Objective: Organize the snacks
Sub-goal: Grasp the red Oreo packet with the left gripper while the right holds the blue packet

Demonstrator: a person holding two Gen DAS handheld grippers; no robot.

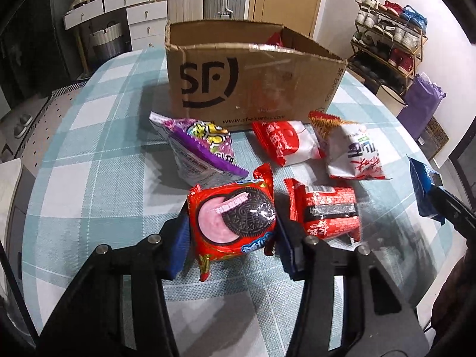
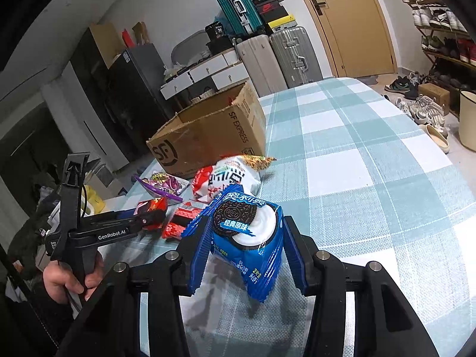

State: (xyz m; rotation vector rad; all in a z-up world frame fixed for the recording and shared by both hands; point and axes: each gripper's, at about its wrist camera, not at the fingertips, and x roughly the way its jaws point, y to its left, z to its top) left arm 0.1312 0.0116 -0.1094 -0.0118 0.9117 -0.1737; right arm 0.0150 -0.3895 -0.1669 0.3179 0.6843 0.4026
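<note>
A red cookie packet (image 1: 233, 217) sits clamped between the blue pads of the left gripper (image 1: 232, 229), just above the checked tablecloth (image 1: 98, 160). A blue cookie packet (image 2: 247, 238) is pinched the same way in the right gripper (image 2: 245, 247), held over the cloth to the side of the pile. Loose on the cloth lie a second red packet (image 1: 325, 208) just beside the held one, a purple bag (image 1: 199, 148), a red-and-white packet (image 1: 285, 141) and a white bag (image 1: 351, 148). Behind them stands an open cardboard box (image 1: 247, 80), its front wall near the bags. A hand (image 2: 70, 279) grips the left tool's handle.
</note>
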